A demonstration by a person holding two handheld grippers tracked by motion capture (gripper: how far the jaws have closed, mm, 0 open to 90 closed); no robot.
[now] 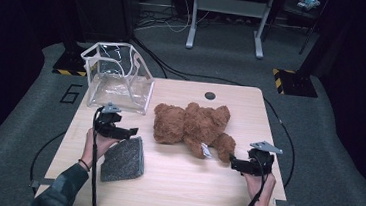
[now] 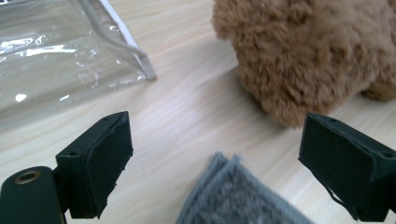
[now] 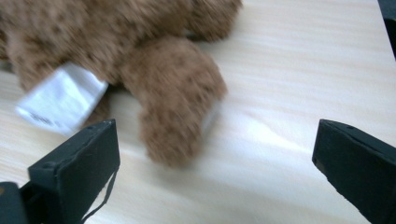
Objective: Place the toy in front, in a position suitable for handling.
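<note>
**Across the table, both grippers spread wide beside the teddy bear**

On the far left corner of the wooden table (image 1: 174, 182) stands a clear plastic bag (image 1: 118, 77) with white edging, its mouth upward; in the left gripper view its crumpled wall (image 2: 51, 60) lies just beyond the left-hand jaw. Nearer the person, the left gripper (image 1: 129, 132) is held in the left hand (image 1: 96, 143), its jaws pointing toward the middle of the table; seen from its own camera, the left gripper (image 2: 215, 158) has its jaws spread wide with nothing pinched between them, only bare wood and the corner of a grey felt cloth (image 2: 238, 198) beneath the gap. That grey felt cloth (image 1: 125, 159) lies folded flat on the table, just beside the left hand.

At the middle lies the brown teddy bear (image 1: 191, 124), flat on the wood, a white tag (image 1: 206, 150) showing near its leg; its fur (image 2: 303, 56) lies ahead of the left gripper's jaws, apart from them.

To the right, the right gripper (image 1: 232, 163) sits in the right hand (image 1: 261, 187), pointing at the bear's leg; in the right gripper view its jaws (image 3: 215, 172) stand fully apart, gripping nothing, with the blurred leg (image 3: 175, 100) and tag (image 3: 60, 100) just ahead of them; whether the leg reaches between the pads I cannot tell.
</note>
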